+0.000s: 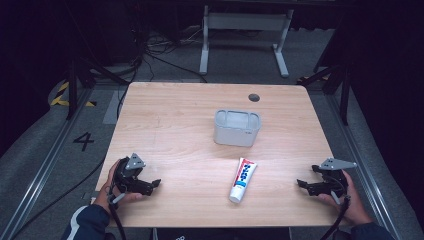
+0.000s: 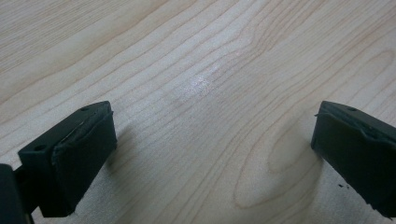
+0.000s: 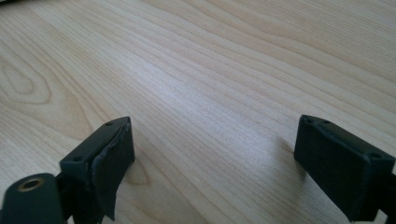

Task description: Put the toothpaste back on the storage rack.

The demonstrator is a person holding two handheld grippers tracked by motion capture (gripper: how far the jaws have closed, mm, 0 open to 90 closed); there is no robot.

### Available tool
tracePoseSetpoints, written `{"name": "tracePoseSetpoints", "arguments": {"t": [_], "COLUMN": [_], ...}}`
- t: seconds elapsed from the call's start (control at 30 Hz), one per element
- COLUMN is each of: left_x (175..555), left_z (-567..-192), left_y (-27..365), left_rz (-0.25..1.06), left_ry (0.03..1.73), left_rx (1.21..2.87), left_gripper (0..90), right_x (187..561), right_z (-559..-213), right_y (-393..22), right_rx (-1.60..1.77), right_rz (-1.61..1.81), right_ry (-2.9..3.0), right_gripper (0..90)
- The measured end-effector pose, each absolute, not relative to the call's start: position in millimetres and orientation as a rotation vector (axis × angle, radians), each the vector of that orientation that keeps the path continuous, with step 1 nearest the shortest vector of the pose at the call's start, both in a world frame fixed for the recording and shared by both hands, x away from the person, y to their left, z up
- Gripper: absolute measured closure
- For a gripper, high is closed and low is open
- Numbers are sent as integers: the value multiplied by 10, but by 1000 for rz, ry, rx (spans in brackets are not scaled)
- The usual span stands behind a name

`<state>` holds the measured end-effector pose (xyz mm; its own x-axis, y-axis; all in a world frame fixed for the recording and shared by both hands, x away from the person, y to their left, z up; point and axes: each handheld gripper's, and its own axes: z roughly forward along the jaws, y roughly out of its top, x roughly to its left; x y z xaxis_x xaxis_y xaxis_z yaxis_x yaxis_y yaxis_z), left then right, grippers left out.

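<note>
1. The white squeeze tube with blue and red print and a white cap (image 1: 242, 180) is seen lying flat near the front edge of the light wood-grain desk (image 1: 175, 120), cap end toward the person, between the two tools and nearer the right one.
2. The tube is judged light, soft-walled and somewhat slick; it would likely dent if squeezed hard. A hold across its middle, or near the stiffer cap shoulder, is judged safest.
3. The left tool (image 1: 154, 184) is held low over the desk at the front left, its jaws spread wide with only bare wood between them.
4. The right tool (image 1: 302, 184) is held at the front right, its jaws likewise wide apart, with nothing gripped or touched.
5. Farther back, a grey rounded-rectangular plastic bin (image 1: 237, 128) stands upright near the desk's centre, well apart from both tools.
</note>
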<state>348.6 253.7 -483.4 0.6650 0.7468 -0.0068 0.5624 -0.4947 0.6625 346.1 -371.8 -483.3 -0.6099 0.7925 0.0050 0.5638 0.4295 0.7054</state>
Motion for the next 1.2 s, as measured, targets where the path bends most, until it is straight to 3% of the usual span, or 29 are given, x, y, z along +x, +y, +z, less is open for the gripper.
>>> {"name": "tracePoseSetpoints", "arguments": {"t": [0.17, 0.4, 0.7, 1.2], "left_x": [3484, 3481, 3470, 3470], "left_z": [-4830, -4835, -4836, -4835], "left_y": [2539, 2538, 2538, 2539], "left_rz": [370, 376, 369, 371], "left_ry": [1007, 1007, 1011, 1009], "left_rx": [2241, 2235, 2231, 2232], "left_gripper": [6, 9, 13, 13], "right_x": [3445, 3410, 3415, 3536], "right_z": [-4778, -4670, -4556, -4501], "right_y": [-3627, -3404, -2879, -2335], "right_rx": [1152, 1118, 1125, 1158], "right_rz": [955, 956, 987, 1015], "right_ry": [2393, 2433, 2534, 2631], "right_gripper": [243, 298, 463, 340]}}
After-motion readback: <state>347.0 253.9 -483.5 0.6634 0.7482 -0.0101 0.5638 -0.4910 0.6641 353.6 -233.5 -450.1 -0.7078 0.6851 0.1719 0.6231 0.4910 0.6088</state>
